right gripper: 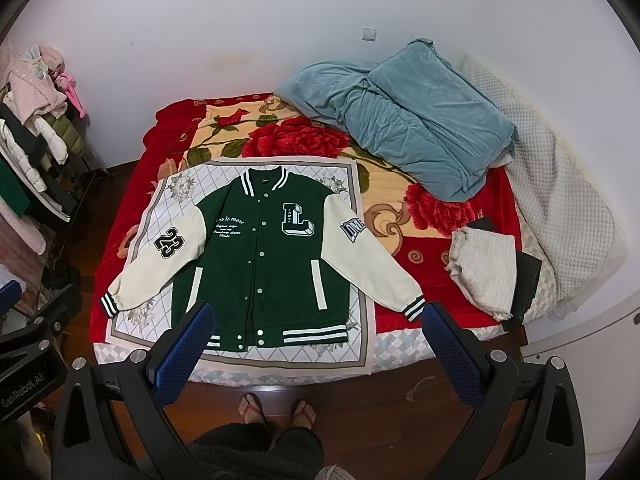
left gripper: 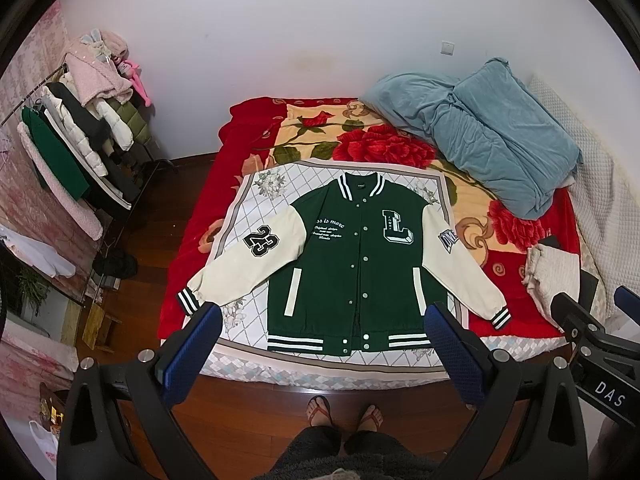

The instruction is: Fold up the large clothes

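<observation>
Bed: the bed (left gripper: pixel 180 280) carries everything here; its red rose blanket (left gripper: pixel 372 140) covers the top, and I stand at its near edge, my feet on the wooden floor (left gripper: pixel 256 420).
Blue quilt: a bundled blue quilt (left gripper: pixel 488 136) lies at the far right of the bed, well apart from the jacket.
Clothes rack: a rack (left gripper: pixel 80 148) on the left holds hanging coats, with pink garments piled on top.
White cloth: a white diamond-patterned cloth (left gripper: pixel 256 208) is spread over the blanket, and the jacket lies on it.
Jacket: the green varsity jacket (left gripper: pixel 360 256) lies flat, front up and buttoned, in the middle of the cloth.
Jacket axis: its long axis runs away from me, collar toward the far wall, striped hem toward the near edge of the bed.
Sleeves: both cream sleeves splay outward and toward me; the one with "23" reaches the left edge of the cloth, the other runs off the cloth onto the blanket.
Grey folded cloth: a small grey folded piece (right gripper: pixel 484 268) sits on the right side of the bed on dark fabric.
My left gripper (left gripper: pixel 324 344): jaws wide apart, holding nothing, above the hem.
My right gripper (right gripper: pixel 316 344): jaws wide apart, empty, above the hem's right part.
</observation>
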